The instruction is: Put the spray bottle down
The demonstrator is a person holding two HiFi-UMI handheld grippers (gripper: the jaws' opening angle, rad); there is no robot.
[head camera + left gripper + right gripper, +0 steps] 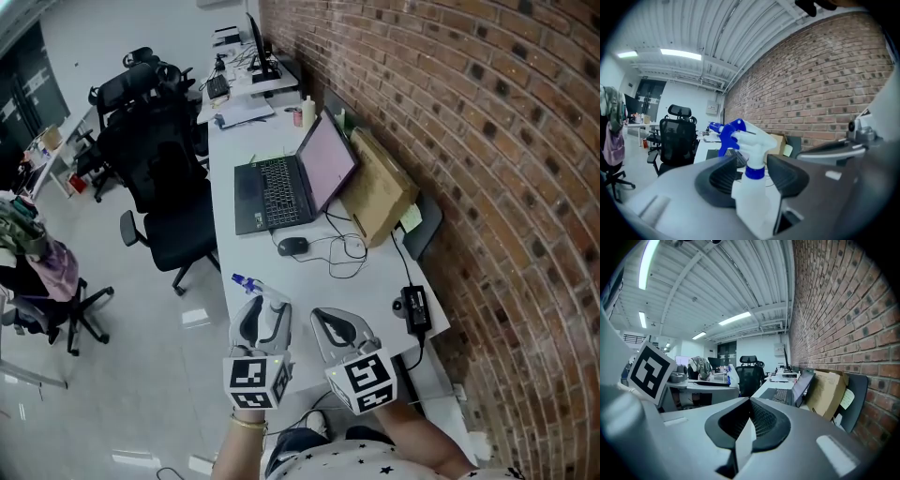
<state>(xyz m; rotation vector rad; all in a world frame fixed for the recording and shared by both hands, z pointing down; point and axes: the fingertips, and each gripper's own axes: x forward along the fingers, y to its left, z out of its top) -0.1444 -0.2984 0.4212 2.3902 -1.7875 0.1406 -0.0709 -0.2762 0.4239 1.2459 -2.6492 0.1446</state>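
Red brick wall rises behind the long white desk, just beyond the open black laptop that sits on it. On the laptop's near side, at the desk's edge, the left gripper has its jaws spread, loose around the upright white plastic spray bottle with a blue trigger head. Also on the laptop's near side, the right gripper is clenched and empty.
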